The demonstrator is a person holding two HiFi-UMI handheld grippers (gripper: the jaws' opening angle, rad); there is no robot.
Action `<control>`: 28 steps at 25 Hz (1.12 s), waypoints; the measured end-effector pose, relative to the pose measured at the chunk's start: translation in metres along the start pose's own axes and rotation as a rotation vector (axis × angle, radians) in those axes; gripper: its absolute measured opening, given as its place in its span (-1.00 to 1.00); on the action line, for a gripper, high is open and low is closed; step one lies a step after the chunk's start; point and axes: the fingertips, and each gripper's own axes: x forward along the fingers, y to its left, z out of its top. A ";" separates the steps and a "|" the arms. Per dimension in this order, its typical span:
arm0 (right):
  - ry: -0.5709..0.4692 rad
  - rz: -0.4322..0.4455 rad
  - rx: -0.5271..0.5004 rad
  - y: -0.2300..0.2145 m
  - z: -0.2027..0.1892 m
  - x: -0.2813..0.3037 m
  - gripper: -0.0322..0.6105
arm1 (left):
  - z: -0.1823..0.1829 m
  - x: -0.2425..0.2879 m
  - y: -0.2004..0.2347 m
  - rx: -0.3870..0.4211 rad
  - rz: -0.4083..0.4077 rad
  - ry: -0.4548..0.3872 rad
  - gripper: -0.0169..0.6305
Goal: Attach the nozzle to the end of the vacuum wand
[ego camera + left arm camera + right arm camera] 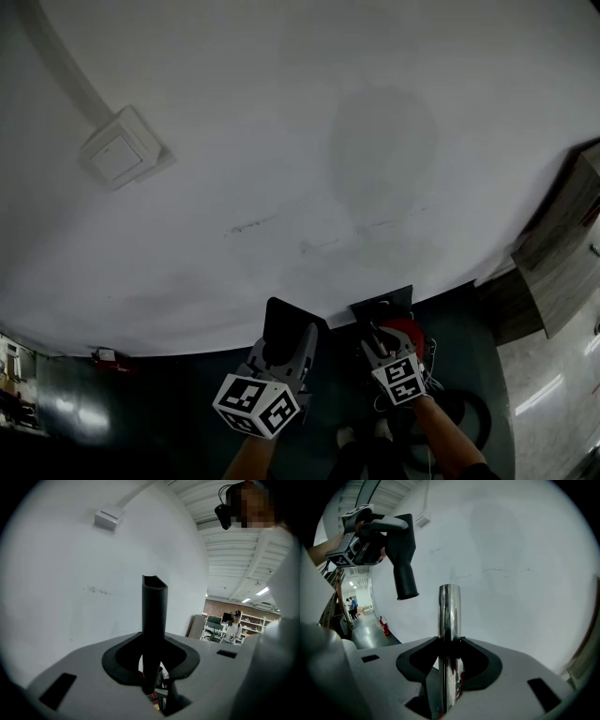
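Observation:
My left gripper (281, 354) is shut on the black nozzle (287, 330), which it holds up in front of the white wall. In the left gripper view the nozzle (154, 620) stands upright between the jaws of the left gripper (152, 679), seen edge-on. My right gripper (377, 336) is shut on the chrome vacuum wand (449, 630), whose open end points up past the jaws of the right gripper (449, 670). From the right gripper view, the nozzle (404, 557) hangs socket-down in the left gripper (377, 534), up and left of the wand's end and apart from it.
A white wall fills the front, with a switch box (120, 150) and a conduit. The red vacuum body (412, 333) and a black hose (469, 412) lie below my right hand. A wooden cabinet (562, 253) stands at the right. A fire extinguisher (386, 626) is by the wall.

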 end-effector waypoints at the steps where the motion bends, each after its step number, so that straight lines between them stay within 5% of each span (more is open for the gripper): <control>1: -0.003 -0.002 -0.002 0.002 0.000 -0.003 -0.41 | 0.005 0.000 -0.005 0.008 -0.011 -0.001 -0.69; 10: -0.012 -0.027 -0.008 0.020 -0.008 -0.046 -0.42 | 0.038 0.004 -0.062 0.076 -0.130 0.017 -0.69; 22: -0.046 -0.067 -0.017 0.028 -0.012 -0.095 -0.42 | 0.028 0.001 -0.119 0.071 -0.270 0.082 -0.69; 28: -0.054 -0.074 -0.016 0.030 -0.012 -0.100 -0.42 | 0.023 0.001 -0.131 0.106 -0.275 0.089 -0.69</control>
